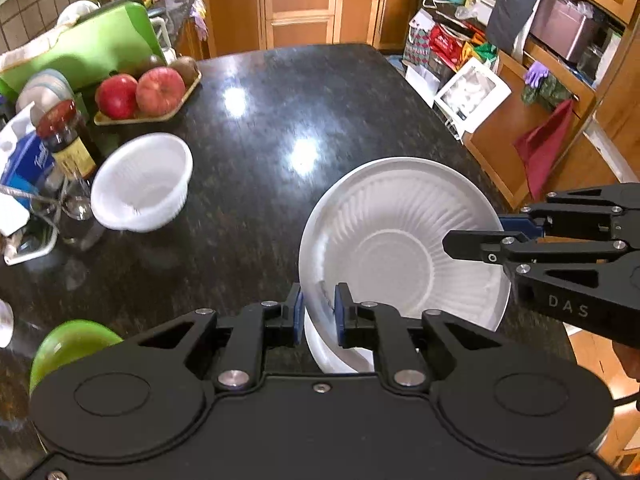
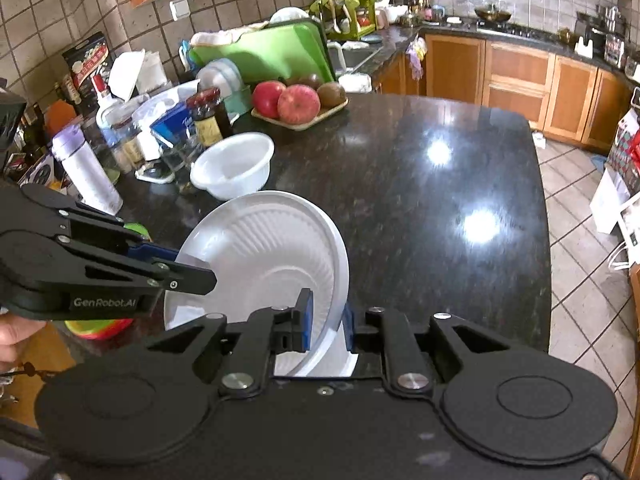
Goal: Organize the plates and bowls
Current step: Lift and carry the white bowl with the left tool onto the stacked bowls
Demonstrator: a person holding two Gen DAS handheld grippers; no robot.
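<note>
A white ribbed plate [image 1: 400, 240] hangs tilted above the dark granite counter [image 1: 260, 120], held at two points on its rim. My left gripper [image 1: 318, 312] is shut on the near edge of the rim, blue pads on either side. My right gripper [image 1: 484, 234] reaches in from the right and is shut on the opposite edge. In the right wrist view the plate [image 2: 264, 264] stands almost on edge between the right gripper [image 2: 327, 320] pads, with the left gripper [image 2: 188, 266] clamped on from the left. A white bowl [image 1: 142, 184] [image 2: 234, 166] sits upright on the counter, apart from both grippers.
A tray of apples and kiwis [image 1: 148, 96] [image 2: 298, 104] sits behind the bowl. Bottles, jars and boxes [image 2: 132, 136] crowd the counter's left side. A green bowl [image 1: 68, 348] lies near the front left edge. A person's hand [image 2: 16, 332] grips the left tool.
</note>
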